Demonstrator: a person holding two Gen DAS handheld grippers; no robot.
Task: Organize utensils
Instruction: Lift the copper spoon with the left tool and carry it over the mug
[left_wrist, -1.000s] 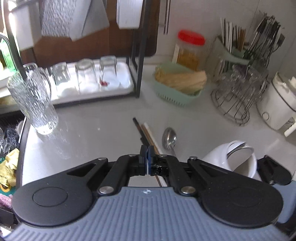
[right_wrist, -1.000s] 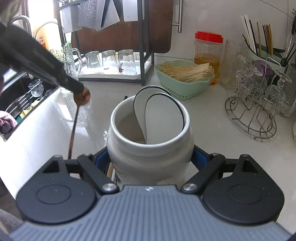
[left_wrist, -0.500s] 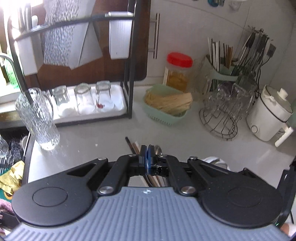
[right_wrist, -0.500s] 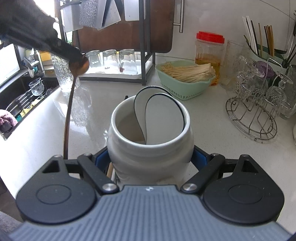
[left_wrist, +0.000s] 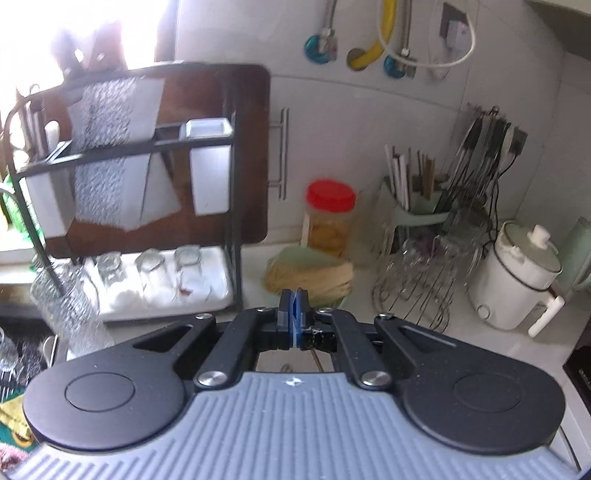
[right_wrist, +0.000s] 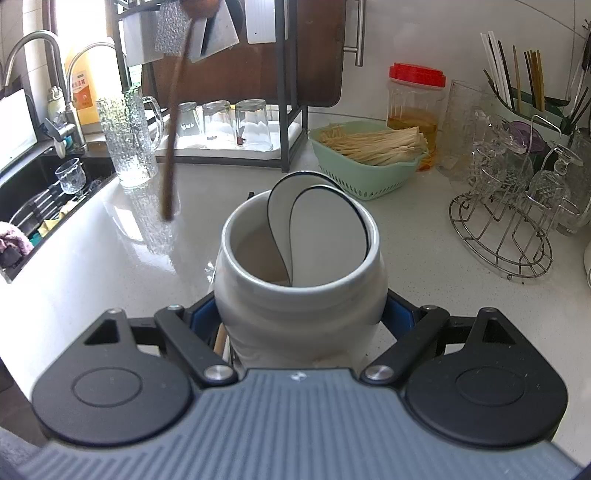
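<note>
My right gripper (right_wrist: 299, 314) is shut on a white ceramic jar (right_wrist: 299, 295) that stands on the pale counter (right_wrist: 110, 258). Two white, dark-rimmed spoons (right_wrist: 325, 236) lean inside the jar. My left gripper (left_wrist: 294, 299) is shut, raised high over the counter. A brown wooden spoon (right_wrist: 171, 140) hangs from it, handle down, left of the jar and above the counter. In the left wrist view only a thin brown sliver of the wooden spoon (left_wrist: 317, 360) shows below the fingers. A pale chopstick end (right_wrist: 220, 338) lies on the counter under my right gripper.
A black dish rack (right_wrist: 284, 110) with upturned glasses stands at the back, and a tall ribbed glass (right_wrist: 127, 140) beside the sink (right_wrist: 44, 199) on the left. A green basket (right_wrist: 369, 173), red-lidded jar (right_wrist: 415, 99), wire glass stand (right_wrist: 509, 229), green utensil holder (left_wrist: 417, 214) and white cooker (left_wrist: 513, 280) fill the right.
My left gripper has risen with the wooden spoon, whose handle tip is now off the counter. Its view has tilted up toward the wall. My right gripper and the jar have not moved.
</note>
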